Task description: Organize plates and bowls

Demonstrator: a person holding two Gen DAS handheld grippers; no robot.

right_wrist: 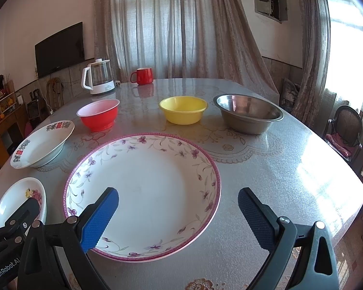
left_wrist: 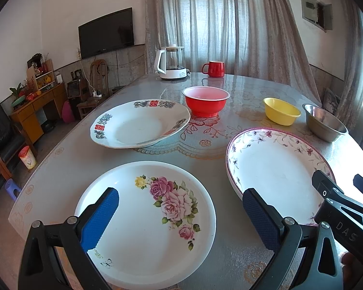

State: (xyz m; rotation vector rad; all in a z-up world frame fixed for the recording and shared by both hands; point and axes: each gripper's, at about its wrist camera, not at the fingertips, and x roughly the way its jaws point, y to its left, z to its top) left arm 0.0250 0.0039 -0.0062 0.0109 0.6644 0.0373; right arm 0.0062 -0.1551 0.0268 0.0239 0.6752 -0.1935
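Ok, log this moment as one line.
left tongs: open, over white rose-printed plate | right tongs: open, over purple-rimmed floral plate | nothing held | no stacking yet

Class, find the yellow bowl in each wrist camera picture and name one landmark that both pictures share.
Left wrist view: yellow bowl sits right of centre, between the red bowl and steel bowl.
Right wrist view: yellow bowl sits centre, behind the purple-flowered plate.
Shared landmark: the red mug at the table's far edge.

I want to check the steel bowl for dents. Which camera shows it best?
The right wrist view: the steel bowl sits whole, its inside visible. The left wrist view shows it small and warped near the right edge.
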